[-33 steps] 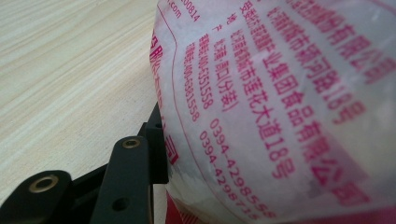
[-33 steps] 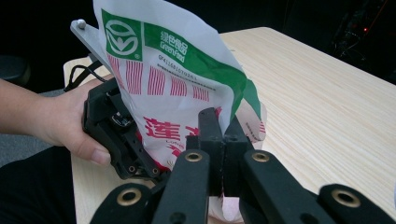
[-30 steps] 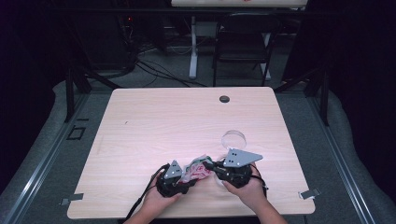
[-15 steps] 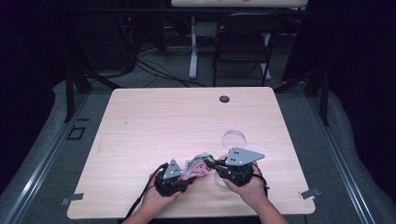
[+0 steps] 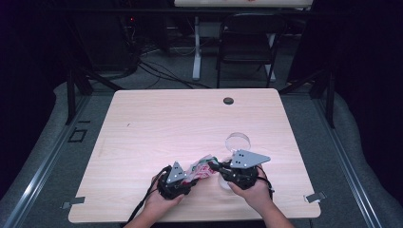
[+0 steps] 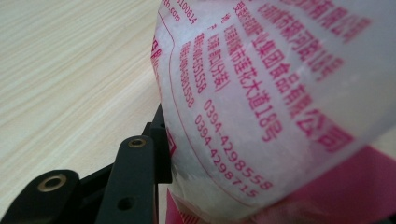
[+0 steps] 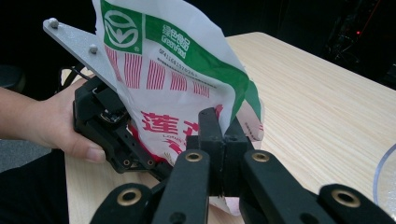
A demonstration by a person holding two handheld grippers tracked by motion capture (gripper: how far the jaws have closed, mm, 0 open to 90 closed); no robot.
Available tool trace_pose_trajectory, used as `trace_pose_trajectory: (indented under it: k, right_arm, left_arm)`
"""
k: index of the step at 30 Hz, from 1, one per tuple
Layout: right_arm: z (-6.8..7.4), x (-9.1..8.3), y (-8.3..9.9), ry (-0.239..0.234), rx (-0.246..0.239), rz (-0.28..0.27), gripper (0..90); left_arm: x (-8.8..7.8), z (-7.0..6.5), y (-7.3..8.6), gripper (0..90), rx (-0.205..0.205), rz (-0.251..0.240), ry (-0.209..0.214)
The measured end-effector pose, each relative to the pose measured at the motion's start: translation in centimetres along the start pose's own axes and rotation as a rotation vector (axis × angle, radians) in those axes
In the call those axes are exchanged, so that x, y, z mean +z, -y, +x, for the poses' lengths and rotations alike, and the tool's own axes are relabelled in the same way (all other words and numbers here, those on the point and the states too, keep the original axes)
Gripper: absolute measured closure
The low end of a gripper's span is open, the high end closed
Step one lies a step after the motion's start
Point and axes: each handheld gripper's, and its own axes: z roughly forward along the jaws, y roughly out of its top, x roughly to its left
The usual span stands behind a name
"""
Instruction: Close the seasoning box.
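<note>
Where both jaws pinch it, packet (image 7: 182, 88) — seemingly plastic — crumples.

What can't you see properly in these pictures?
- Left gripper view: the printed plastic bag sits so close it hides one jaw and the table beyond.
- High view: the bag's print is too small to read.
- Right gripper view: the clear round container is cut off by the right edge.

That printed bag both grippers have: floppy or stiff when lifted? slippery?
Probably floppy: the bag is thin film, creased and folded where the right gripper pinches it. Likely slippery, since the film looks glossy. It bulges near the left gripper, so the contents may shift.
</note>
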Motion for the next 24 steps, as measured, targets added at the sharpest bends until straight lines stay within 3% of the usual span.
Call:
trace_pose_trajectory:
  k: [4, 24]
  right_arm:
    - [0.08, -0.01, -0.12, 0.005, -0.003, 0.002, 90.0]
    - [-0.01, -0.25, -0.22, 0.023, -0.007, 0.018, 90.0]
  left_arm:
    - [-0.21, 0.03, -0.20, 59.8, 0.018, 0.000, -0.031]
    - [-0.47, 0.01, -0.98, 60.0, 0.080, 0.011, -0.103]
